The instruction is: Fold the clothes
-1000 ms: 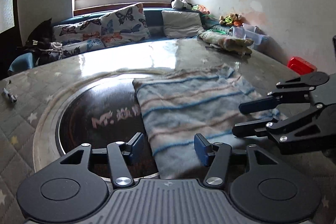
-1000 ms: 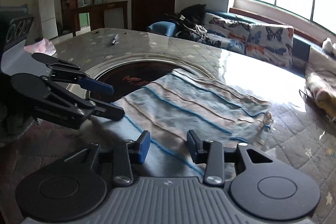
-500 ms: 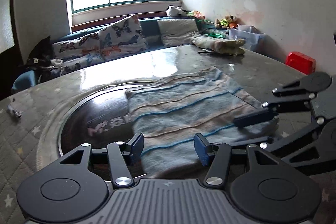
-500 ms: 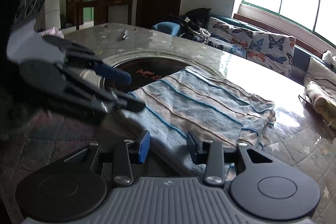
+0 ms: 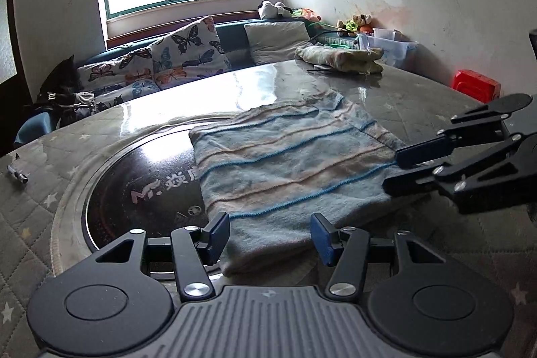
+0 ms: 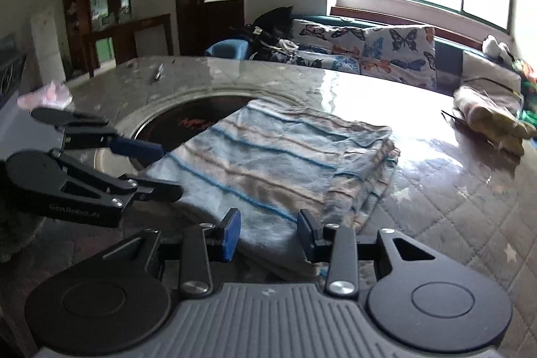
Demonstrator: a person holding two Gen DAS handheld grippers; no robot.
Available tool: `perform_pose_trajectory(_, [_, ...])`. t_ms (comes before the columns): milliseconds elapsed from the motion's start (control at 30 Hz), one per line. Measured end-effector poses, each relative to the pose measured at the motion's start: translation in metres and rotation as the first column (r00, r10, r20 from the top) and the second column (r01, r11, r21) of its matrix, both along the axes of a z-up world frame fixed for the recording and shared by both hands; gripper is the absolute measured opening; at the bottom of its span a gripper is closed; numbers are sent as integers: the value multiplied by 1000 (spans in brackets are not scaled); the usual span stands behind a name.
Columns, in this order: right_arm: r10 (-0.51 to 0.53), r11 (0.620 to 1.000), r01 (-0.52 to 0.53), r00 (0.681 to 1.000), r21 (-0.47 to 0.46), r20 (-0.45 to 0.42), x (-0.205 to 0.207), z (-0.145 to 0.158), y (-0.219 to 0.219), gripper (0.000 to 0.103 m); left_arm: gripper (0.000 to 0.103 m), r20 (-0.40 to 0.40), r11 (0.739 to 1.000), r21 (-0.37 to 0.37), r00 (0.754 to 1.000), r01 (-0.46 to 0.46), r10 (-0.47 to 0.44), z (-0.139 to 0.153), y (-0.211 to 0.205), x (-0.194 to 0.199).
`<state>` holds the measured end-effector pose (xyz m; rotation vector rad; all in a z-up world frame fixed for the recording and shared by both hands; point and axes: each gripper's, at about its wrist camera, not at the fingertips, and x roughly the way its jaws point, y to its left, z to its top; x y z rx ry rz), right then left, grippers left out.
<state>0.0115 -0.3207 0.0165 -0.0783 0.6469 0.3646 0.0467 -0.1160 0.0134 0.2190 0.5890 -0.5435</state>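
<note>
A folded light-blue garment with blue and tan stripes (image 5: 285, 163) lies flat on the table, partly over the dark round inset (image 5: 141, 183). My left gripper (image 5: 270, 235) is open, low at the garment's near edge, and the cloth's corner lies between its fingers. My right gripper (image 6: 269, 235) is also open, at the near edge of the same garment (image 6: 268, 153), close to its stacked side folds. Each gripper shows in the other's view: the right gripper (image 5: 397, 171) over the garment's right edge, the left gripper (image 6: 166, 171) at its left corner.
A beige folded garment (image 5: 339, 57) lies at the far side of the quilted table (image 5: 419, 109). A red box (image 5: 475, 86) stands beyond the table's right edge, and a pen (image 5: 16, 173) lies far left. A pink cloth (image 6: 47, 94) rests near the table's far left. Butterfly cushions (image 5: 188, 52) line a bench behind.
Both grippers have sunk lower and settled at the garment's near edge, and both stay open. The left gripper has drawn back from the right camera. The garment lies as before.
</note>
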Motion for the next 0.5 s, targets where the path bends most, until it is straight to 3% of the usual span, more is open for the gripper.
perform_pose_trajectory(100, [-49, 997, 50, 999, 62, -15, 8, 4, -13, 39, 58, -17, 999, -22, 999, -29, 29, 5, 3, 8])
perform_pose_trajectory(200, [-115, 985, 121, 992, 122, -55, 23, 2, -26, 44, 67, -37, 997, -46, 997, -67, 65, 11, 6, 20])
perform_pose_trajectory(267, [-160, 974, 171, 984, 152, -80, 32, -2, -34, 52, 71, -54, 995, -56, 995, -83, 80, 11, 6, 26])
perform_pose_trajectory(367, [-218, 956, 234, 970, 179, -106, 43, -9, -43, 55, 78, -80, 992, -69, 992, -102, 97, 10, 5, 36])
perform_pose_trajectory(500, [-265, 932, 291, 954, 217, -141, 55, -18, -51, 57, 78, -115, 988, -85, 986, -129, 119, 9, 4, 48])
